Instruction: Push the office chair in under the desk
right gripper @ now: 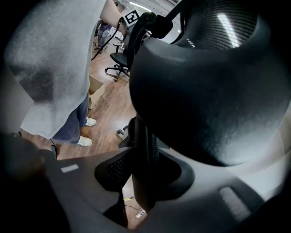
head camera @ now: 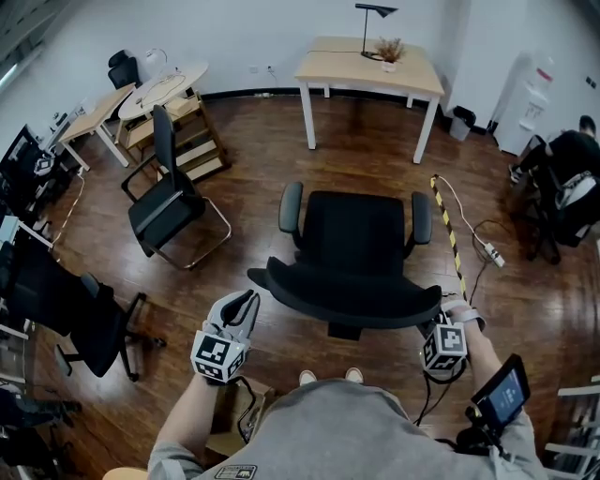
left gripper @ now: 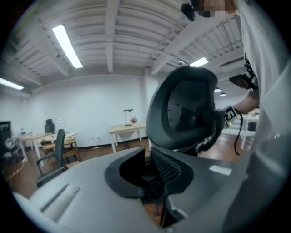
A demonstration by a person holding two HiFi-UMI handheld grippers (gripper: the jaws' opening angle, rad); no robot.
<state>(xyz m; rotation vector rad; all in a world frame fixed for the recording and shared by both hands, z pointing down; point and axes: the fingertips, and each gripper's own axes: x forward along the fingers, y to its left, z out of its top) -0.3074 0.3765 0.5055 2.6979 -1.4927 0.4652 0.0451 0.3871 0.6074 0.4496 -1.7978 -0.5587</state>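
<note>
The office chair (head camera: 352, 244) stands on the wood floor in the middle of the room. Its seat faces the desk (head camera: 370, 66), and its backrest (head camera: 347, 298) is turned to the person. The desk is well apart from the chair, straight beyond its seat, so the push should run directly away from the person. The backrest's long top edge runs side to side, square to that line.

The right gripper (head camera: 439, 319) is at the chair's right rear corner. Its own view shows the right gripper (right gripper: 143, 173) with its jaws clamped on a dark upright bar of the backrest's frame (right gripper: 141, 136).

The left gripper (head camera: 249, 300) is just beside the backrest's left end, apart from it. Its fingers are pressed together on nothing, and from the left gripper (left gripper: 150, 169) the backrest (left gripper: 186, 113) lies ahead and to the right. The right hand is therefore the one already on the chair.

A lamp (head camera: 373, 23) and a plant (head camera: 389, 49) stand on the desk beyond the chair. No brand or readable writing shows; the cubes on the grippers bear only square markers.
</note>
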